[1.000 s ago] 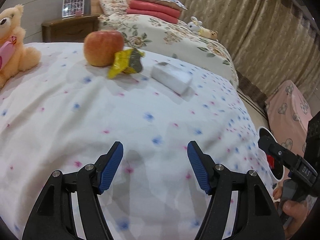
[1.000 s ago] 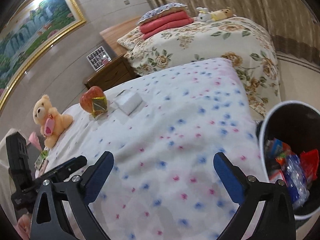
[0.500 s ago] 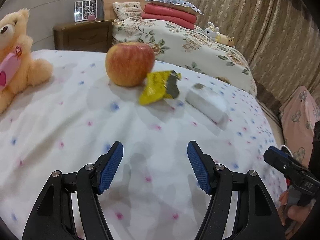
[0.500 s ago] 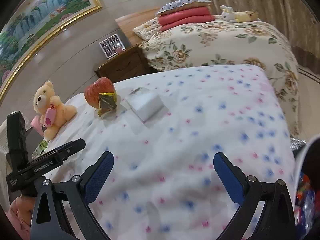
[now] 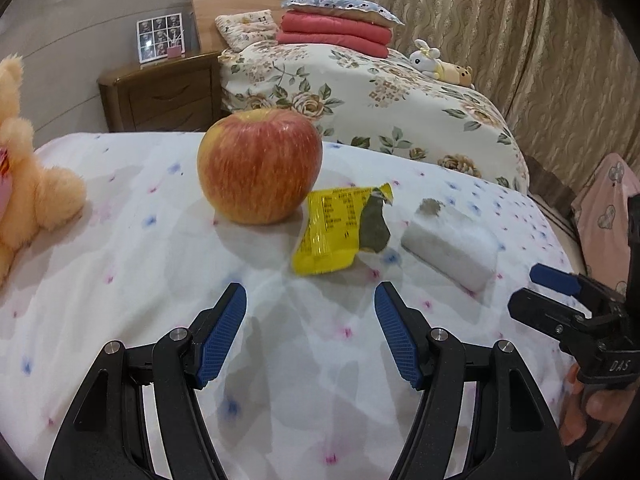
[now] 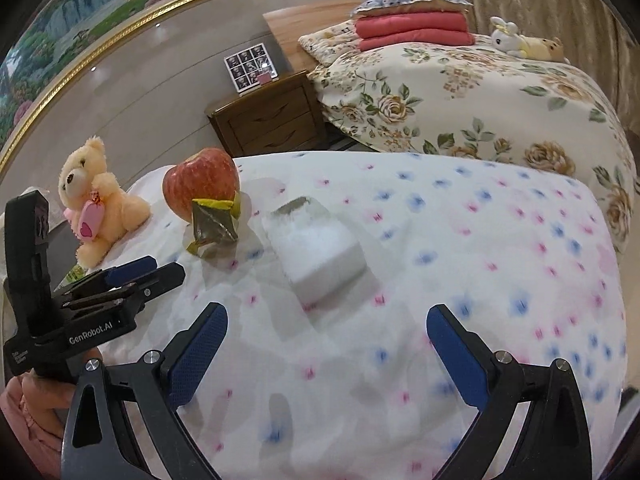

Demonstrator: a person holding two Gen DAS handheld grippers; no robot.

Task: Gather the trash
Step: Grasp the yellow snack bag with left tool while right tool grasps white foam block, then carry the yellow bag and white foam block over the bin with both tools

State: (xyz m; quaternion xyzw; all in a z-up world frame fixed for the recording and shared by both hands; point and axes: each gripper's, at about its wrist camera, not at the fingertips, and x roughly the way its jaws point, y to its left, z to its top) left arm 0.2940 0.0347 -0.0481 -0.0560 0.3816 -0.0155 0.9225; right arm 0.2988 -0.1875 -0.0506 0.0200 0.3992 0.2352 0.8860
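A crumpled yellow wrapper [image 5: 340,228] [image 6: 212,226] lies on the dotted bedspread [image 5: 120,280], touching a red apple [image 5: 260,166] [image 6: 200,184]. Right of it rests a white tissue pack [image 5: 452,242] [image 6: 316,248]. My left gripper [image 5: 310,332] hovers open just short of the wrapper, nothing between its fingers. My right gripper [image 6: 326,354] stands wide open in front of the tissue pack, also holding nothing. Each gripper shows at the edge of the other's view.
A peach teddy bear [image 6: 96,204] [image 5: 28,184] sits at the left of the bed. Behind stand a wooden nightstand [image 5: 160,92] with a photo frame [image 6: 250,67], a floral bed [image 6: 480,100] with folded red blankets [image 5: 334,36], and curtains.
Both grippers have moved forward over the bed toward the apple, wrapper and tissue pack, which now appear larger and closer. The bin of trash has left the right wrist view.
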